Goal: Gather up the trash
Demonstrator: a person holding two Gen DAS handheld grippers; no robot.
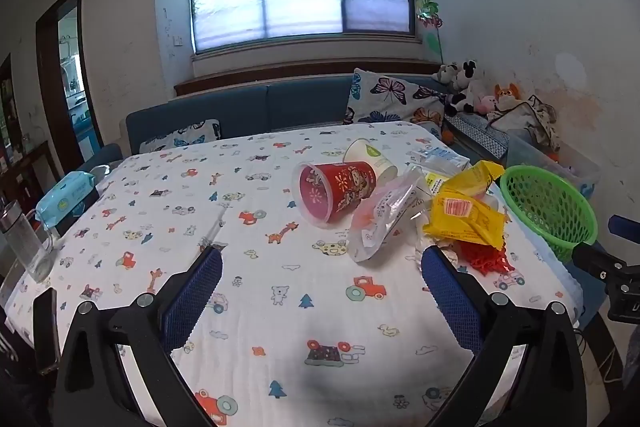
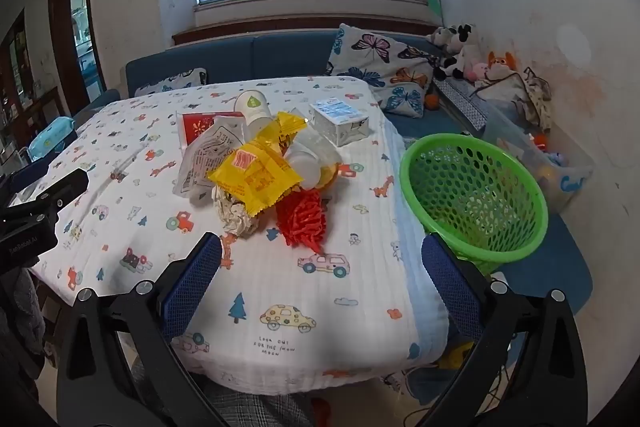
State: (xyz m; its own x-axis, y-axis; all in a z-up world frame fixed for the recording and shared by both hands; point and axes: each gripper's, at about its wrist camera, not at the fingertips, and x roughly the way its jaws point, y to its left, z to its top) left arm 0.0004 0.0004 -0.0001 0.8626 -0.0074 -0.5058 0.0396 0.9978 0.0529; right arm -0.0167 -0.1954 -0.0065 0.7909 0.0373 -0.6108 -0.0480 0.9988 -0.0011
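Two claws, left gripper and right gripper, both spread fully wide, nothing held, hovering over table. Risk: light wrappers slip from pads or snag neighbours, dragging pile off edge; basket may tip. Trash heaped right-centre: yellow wrapper, red mesh, crumpled paper, red cup, carton. Green basket just beside table, tilted, seemingly empty.

Wrappers and tipped cups heaped on the tablecloth beside a tilted green basket.

Green basket, yellow wrapper
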